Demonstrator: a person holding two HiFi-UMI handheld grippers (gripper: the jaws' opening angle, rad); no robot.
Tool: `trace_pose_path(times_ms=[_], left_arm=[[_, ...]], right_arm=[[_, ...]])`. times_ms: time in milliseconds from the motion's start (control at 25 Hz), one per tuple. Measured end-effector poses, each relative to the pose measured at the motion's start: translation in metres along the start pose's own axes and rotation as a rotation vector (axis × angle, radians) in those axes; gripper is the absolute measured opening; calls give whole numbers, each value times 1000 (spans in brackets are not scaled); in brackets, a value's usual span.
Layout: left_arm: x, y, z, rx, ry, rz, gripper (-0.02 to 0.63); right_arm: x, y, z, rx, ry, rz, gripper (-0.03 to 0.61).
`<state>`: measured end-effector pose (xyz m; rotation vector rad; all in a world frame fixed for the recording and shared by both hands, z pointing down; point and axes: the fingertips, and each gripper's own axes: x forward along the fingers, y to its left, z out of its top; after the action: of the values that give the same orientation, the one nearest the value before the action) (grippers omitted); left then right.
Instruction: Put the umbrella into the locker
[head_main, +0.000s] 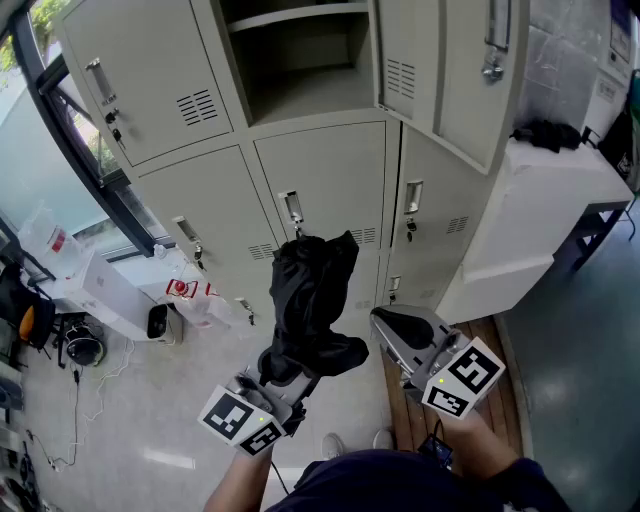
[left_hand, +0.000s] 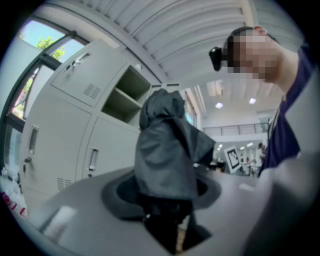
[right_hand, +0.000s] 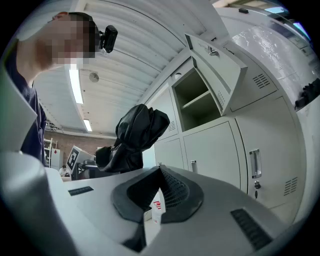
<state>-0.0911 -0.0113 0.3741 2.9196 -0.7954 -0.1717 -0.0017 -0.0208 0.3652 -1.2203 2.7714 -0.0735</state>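
Observation:
A folded black umbrella (head_main: 310, 300) stands upright in my left gripper (head_main: 285, 370), whose jaws are shut on its lower end. In the left gripper view the umbrella (left_hand: 167, 145) rises straight out of the left gripper (left_hand: 170, 220) and hides the fingertips. An open locker compartment (head_main: 300, 60) with a shelf lies above and beyond it, its door (head_main: 445, 60) swung out to the right. My right gripper (head_main: 395, 330) hangs to the right of the umbrella, shut and holding nothing. The right gripper view shows the right gripper (right_hand: 159, 200), the umbrella (right_hand: 135, 135) to its left and the open compartment (right_hand: 197, 97).
Closed grey locker doors (head_main: 325, 190) fill the wall below the open compartment. A white cabinet (head_main: 540, 190) with a black object (head_main: 548, 133) on it stands at the right. Plastic bags (head_main: 195, 300) and cables (head_main: 80, 345) lie on the floor at the left by a window.

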Motion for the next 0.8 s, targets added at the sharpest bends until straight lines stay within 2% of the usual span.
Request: trace_pose_path(times_ms=[480, 800], left_arm=[[14, -13, -1, 6, -7, 13, 199], [25, -22, -3, -23, -23, 63, 199]], right_arm=[[-12, -10, 6, -13, -14, 12, 6], [-32, -18, 6, -13, -4, 51, 8]])
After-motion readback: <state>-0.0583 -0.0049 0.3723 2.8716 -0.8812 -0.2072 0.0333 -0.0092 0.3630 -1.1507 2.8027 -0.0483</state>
